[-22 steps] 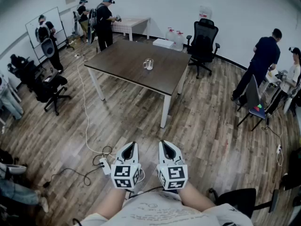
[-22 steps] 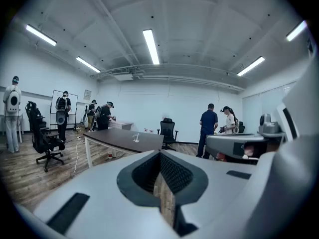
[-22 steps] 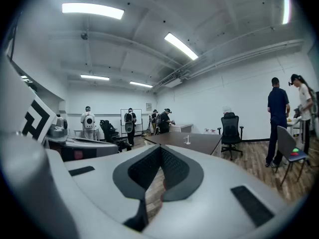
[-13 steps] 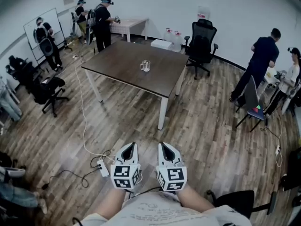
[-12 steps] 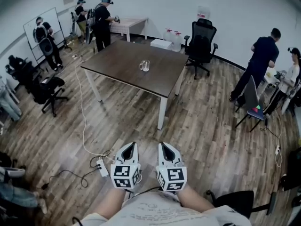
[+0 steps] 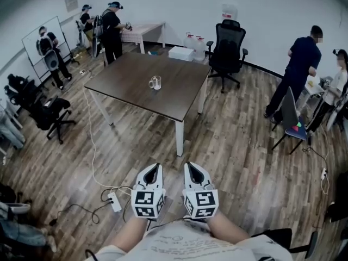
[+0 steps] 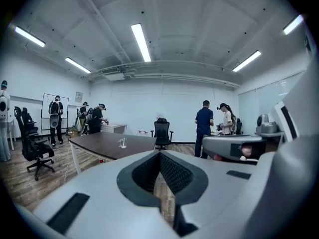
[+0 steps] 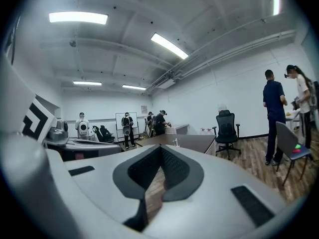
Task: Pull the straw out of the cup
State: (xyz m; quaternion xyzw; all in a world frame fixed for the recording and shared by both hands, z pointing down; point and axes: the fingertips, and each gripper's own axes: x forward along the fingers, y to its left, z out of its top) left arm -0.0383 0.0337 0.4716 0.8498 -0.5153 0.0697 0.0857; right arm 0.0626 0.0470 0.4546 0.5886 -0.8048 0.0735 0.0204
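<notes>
Showing L gripper [image 6: 153,168] and R gripper [image 6: 191,166] closed, empty, side by side; cup [image 6: 155,82] on table [image 6: 174,91] well ahead, slightly left, nearer L; straw axis too small to read.

The head view swung a little, and most of the room shifted across it. The cup [image 6: 155,82] and the table [image 6: 179,94] under it slid toward 8 o'clock. The table's near corner leg [image 6: 179,137] ended up lower in the frame. The power strip [image 6: 113,202] on the floor drifted toward 7 o'clock, as did the rolling chair [image 6: 48,113] at the left. The black office chair [image 6: 225,45] beyond the table moved slightly toward 10 o'clock. The person in dark clothes [image 6: 112,29] by the far small table shifted toward 9 o'clock.
</notes>
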